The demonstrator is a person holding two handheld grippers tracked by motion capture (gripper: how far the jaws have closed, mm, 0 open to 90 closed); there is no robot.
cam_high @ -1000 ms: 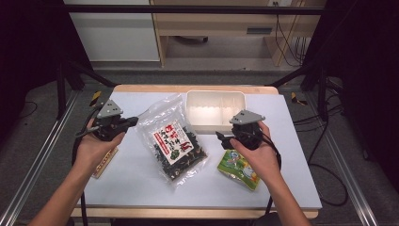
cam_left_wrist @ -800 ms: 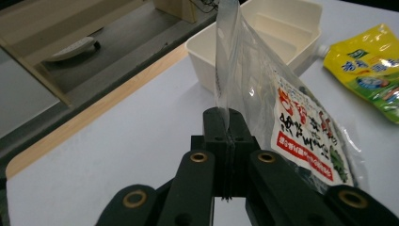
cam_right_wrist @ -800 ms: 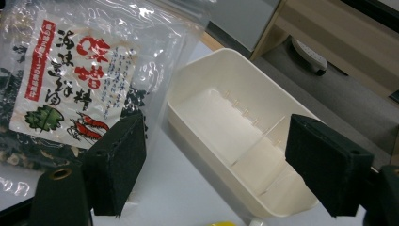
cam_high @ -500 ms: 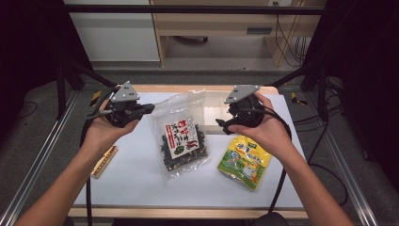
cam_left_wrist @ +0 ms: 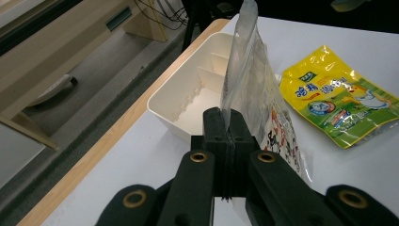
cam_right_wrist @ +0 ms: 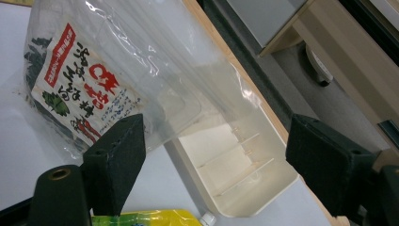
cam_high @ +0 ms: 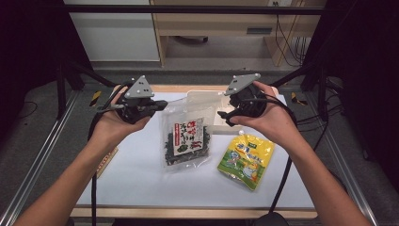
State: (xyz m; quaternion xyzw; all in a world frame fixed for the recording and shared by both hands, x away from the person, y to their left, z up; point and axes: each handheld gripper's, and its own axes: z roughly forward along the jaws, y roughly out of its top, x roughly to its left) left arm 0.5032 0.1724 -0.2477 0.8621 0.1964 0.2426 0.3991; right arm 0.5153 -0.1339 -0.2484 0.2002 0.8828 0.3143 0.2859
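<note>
The left gripper (cam_high: pixel 157 106) pinches the clear top edge of a seaweed bag (cam_high: pixel 184 137), holding it tilted over the table (cam_high: pixel 141 174). Its white label carries red East Asian characters I cannot read. At the bag's three o'clock the right gripper (cam_high: pixel 225 116) hangs with jaws wide apart. A yellow pouch (cam_high: pixel 245 159) with blue lettering lies at five o'clock; a white divided tray (cam_right_wrist: pixel 244 183) sits behind at twelve.

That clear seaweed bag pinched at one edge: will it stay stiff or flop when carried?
Likely floppy: the seaweed bag is thin crinkled film, hanging from the left gripper. Probably bottom-heavy, since the dark contents sit low. It may swing.
</note>
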